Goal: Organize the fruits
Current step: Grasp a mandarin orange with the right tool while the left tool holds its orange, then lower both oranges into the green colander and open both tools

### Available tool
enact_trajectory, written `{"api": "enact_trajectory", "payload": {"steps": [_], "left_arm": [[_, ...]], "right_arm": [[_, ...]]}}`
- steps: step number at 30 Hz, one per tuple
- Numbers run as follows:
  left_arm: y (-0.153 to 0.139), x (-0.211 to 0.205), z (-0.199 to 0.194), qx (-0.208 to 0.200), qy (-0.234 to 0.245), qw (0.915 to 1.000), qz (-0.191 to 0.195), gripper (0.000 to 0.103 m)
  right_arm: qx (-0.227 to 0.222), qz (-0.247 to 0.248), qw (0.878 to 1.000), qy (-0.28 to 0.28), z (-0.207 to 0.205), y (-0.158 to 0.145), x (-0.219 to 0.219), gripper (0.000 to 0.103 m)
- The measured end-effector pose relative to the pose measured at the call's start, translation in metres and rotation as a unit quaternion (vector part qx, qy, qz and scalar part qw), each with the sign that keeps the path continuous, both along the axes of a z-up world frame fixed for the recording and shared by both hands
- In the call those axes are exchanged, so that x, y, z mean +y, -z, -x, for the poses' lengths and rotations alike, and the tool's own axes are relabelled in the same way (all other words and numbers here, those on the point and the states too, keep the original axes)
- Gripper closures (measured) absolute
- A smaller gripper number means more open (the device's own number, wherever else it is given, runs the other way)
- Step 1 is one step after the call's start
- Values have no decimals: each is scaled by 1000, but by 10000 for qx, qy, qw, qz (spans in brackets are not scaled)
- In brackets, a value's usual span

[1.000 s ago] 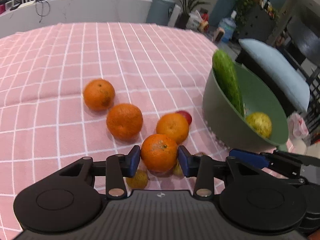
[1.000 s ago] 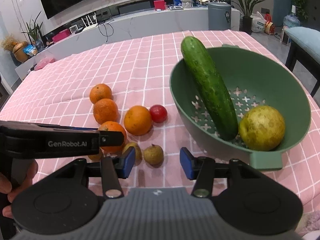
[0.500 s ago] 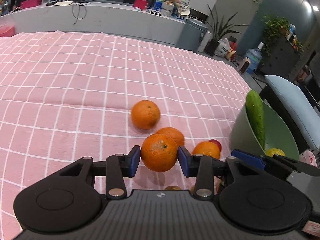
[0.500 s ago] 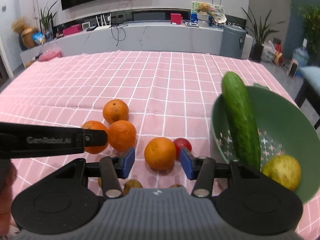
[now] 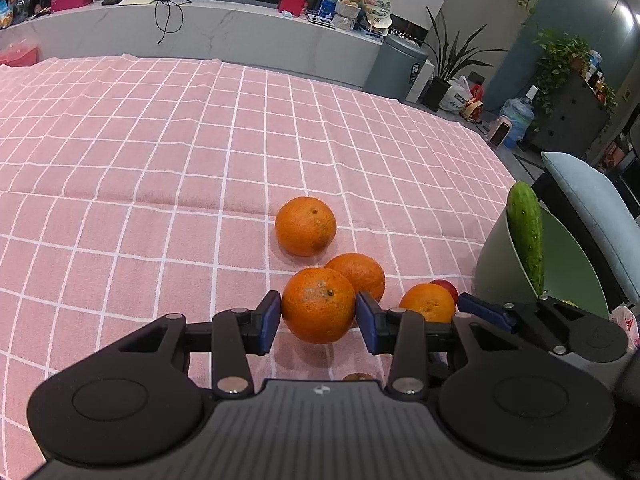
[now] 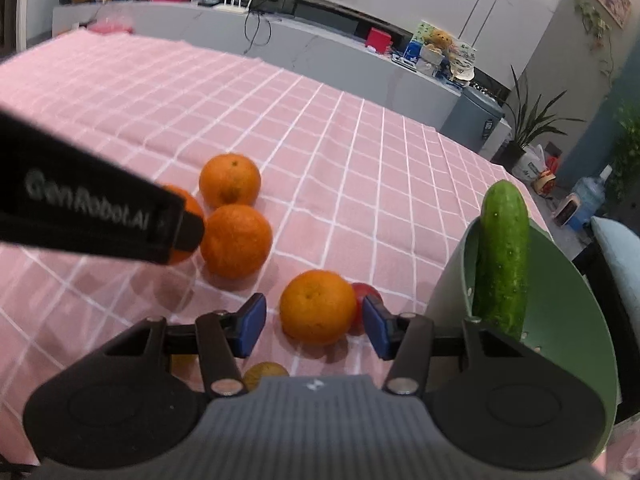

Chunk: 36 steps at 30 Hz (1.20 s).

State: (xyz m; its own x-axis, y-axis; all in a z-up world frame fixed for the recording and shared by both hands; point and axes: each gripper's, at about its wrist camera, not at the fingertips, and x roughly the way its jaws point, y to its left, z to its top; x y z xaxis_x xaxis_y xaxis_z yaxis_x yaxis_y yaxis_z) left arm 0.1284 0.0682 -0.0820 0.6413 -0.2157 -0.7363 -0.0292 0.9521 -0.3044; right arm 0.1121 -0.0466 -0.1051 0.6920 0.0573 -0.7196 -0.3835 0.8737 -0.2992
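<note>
Currently an orange (image 5: 318,305) is pinched between the blue pads of the left gripper (image 5: 318,316) and appears lifted clear of the pink checked tablecloth (image 5: 160,184). Right gripper (image 6: 314,326) is spread, empty, with a second orange (image 6: 317,306) framed between its fingers but not gripped; a small red fruit (image 6: 366,296) is touching that orange on its far side. Two more oranges (image 6: 230,179) (image 6: 236,241) are left on the cloth, plus a small brownish fruit (image 6: 264,374) just in front of the right gripper body. Green colander (image 6: 568,320) is seen at right, with a cucumber (image 6: 502,256) leaned against its rim.

Step judged: transport of the held orange, likely toward the colander. Next move calls for a carry rightward over the rim, past the right gripper, which is parked in between. Grip to be kept firm; round fruit is expected to roll if released early.
</note>
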Motion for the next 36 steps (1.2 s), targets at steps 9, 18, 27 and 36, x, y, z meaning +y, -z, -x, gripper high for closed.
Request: {"api": "enact_trajectory", "payload": {"steps": [9,18,27,36], "left_arm": [[0,-5,4,-12,117,9999,-76,57],[-20,-11,15,-87,255,9996,-119,57],[-59,-35,17,-285,661,9974,30,57],[-79,-92,7,-324,1488,9883,92,57]], "right_arm": [[155,-151,9998,45,-4,5,-6,63],[-120,-586,9981,-158,13,-39,-24,63],[-132,-1185,9928,76,19,-87,-81,63],[-71,-1410,9896,278,28,-110,-143,63]]}}
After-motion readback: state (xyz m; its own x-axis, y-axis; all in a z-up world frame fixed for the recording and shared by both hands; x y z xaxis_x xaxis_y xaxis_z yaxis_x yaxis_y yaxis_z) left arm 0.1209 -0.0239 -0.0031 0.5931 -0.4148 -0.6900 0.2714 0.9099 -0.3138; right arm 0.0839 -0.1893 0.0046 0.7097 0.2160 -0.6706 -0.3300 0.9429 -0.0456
